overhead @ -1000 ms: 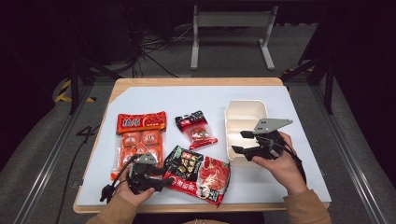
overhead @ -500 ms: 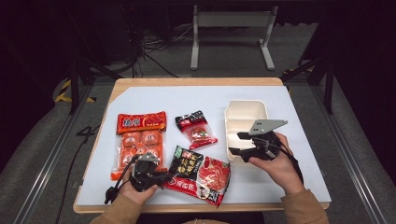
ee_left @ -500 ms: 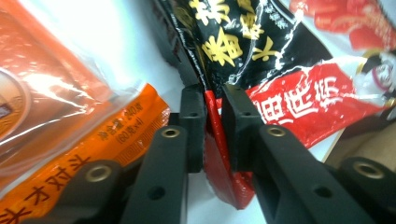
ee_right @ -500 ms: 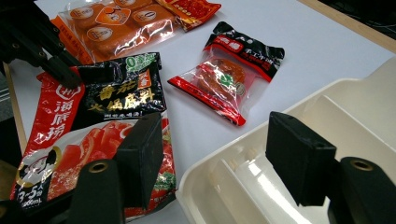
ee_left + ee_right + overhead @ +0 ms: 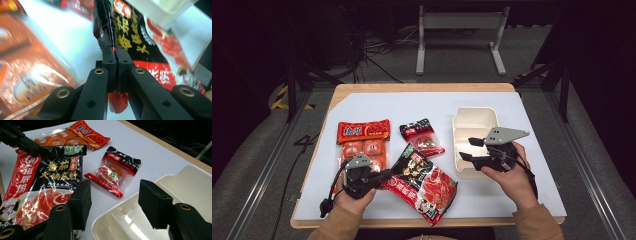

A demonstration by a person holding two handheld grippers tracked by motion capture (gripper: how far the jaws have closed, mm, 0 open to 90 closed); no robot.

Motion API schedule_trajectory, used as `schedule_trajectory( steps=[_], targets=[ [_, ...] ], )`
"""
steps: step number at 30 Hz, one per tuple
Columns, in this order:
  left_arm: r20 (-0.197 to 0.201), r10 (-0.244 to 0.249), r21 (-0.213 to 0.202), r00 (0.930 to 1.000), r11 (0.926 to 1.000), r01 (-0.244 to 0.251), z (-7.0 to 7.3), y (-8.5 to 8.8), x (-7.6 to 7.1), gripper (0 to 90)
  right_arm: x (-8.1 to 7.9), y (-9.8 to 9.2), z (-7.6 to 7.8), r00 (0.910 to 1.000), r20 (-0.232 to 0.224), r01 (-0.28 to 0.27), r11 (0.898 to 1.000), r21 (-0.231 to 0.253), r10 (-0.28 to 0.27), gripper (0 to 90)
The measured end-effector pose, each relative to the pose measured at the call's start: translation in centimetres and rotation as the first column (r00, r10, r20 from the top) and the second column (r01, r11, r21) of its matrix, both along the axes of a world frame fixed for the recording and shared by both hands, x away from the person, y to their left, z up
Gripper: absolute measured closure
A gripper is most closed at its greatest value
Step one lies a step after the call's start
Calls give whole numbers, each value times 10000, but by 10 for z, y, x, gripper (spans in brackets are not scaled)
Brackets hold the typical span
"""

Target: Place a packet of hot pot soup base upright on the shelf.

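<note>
Nearest the person, the left gripper (image 5: 384,176) had just been closing, and its jaws were pressed together on the edge of the big red-and-black soup-base packet (image 5: 424,182), the thin seam pinched flat between the pads (image 5: 110,62). Gripping the rim rather than the bulging middle probably gave the flat jaws something they could hold, and the packet's pinched end looked tipped up off the white table cover (image 5: 412,107) while the rest lay slanting toward the near edge.

To the right, the right gripper (image 5: 468,149) hovered with its jaws spread, though they had just been narrowing a little; nothing sat between them. It was poised at the near rim of the cream takeaway box (image 5: 474,125), seemingly ready to steady it, so the box may be where the packet was meant to go.

A little farther in, the small black-and-red snack pack (image 5: 422,137) lay flat between the packet and the box, apart from both grippers. On the left, the orange multipack with the red header (image 5: 363,140) lay just beside the left hand (image 5: 354,195), untouched.
</note>
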State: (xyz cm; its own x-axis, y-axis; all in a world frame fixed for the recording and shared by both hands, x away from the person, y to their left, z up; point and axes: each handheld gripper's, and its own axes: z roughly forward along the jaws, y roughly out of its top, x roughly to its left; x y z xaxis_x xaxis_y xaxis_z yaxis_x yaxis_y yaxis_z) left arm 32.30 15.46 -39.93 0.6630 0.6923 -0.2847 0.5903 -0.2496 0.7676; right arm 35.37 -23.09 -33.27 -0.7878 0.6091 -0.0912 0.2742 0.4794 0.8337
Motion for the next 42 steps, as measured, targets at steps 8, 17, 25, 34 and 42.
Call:
schedule_trajectory(
  steps=[8,17,25,34,42],
  targets=[
    [1065,-420,-110,9934,9990,434,27,-6,-2,886,-4,2,6,9995,281,-128,9998,144,124,472],
    [2146,-933,-35,9722,9953,963,61,-14,-9,890,-7,1,12,9989,408,-269,9985,470,250,497],
    [2727,-1166,-88,9550,9923,1237,79,-15,-16,895,-9,6,15,9975,363,-631,9952,750,605,500],
    [3153,-1314,-238,9399,9890,1462,93,-11,-18,897,-6,22,24,9880,182,-1542,9788,1348,1531,462],
    [3404,-1562,-173,9272,9849,1723,100,-13,-18,897,4,45,28,9731,-38,-2264,9601,1641,2302,436]
  ],
)
